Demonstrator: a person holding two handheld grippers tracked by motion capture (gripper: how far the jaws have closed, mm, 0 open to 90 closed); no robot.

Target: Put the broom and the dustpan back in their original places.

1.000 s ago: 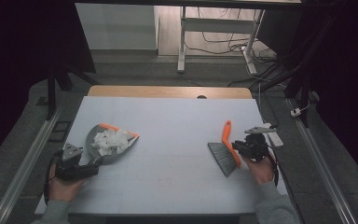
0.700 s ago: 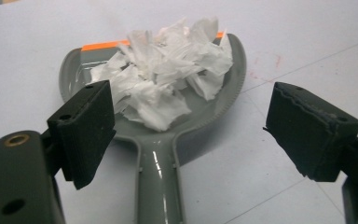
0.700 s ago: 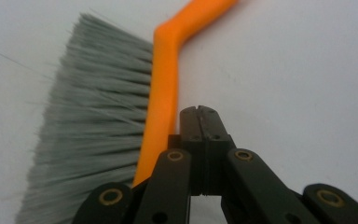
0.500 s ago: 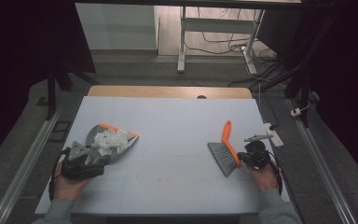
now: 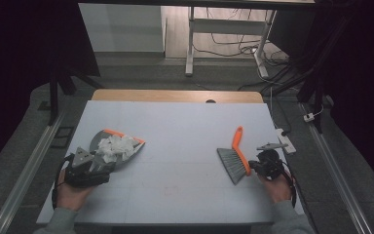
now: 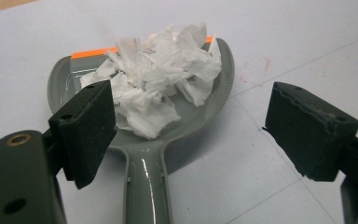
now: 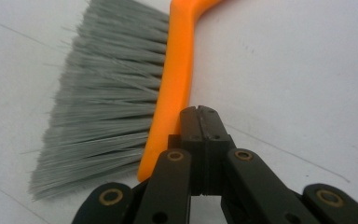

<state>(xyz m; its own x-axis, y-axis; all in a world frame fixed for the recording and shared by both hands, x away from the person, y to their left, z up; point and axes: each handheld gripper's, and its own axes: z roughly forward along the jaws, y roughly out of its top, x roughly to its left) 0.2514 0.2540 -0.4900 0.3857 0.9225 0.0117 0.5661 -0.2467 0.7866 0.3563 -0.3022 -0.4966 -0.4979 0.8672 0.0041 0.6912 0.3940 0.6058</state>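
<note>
- Sweeping looks done: grey plastic dustpan with orange lip point(image 5: 108, 146), full of crumpled white tissue point(image 6: 158, 74), sits near the white table's point(image 5: 185, 126) left edge.
- Left gripper point(image 6: 191, 126) gapes wide around its handle, gripping nothing.
- Right gripper point(image 7: 200, 116) is pinched closed, empty, just beside the orange-handled grey brush point(image 7: 121, 93) near the right edge.
- Next, I'd guess: clamp that handle, lift level.

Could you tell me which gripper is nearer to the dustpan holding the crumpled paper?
The left. The left gripper sits at the dustpan's handle, jaws open on either side of it. The right gripper is across the table, shut beside the brush.
</note>
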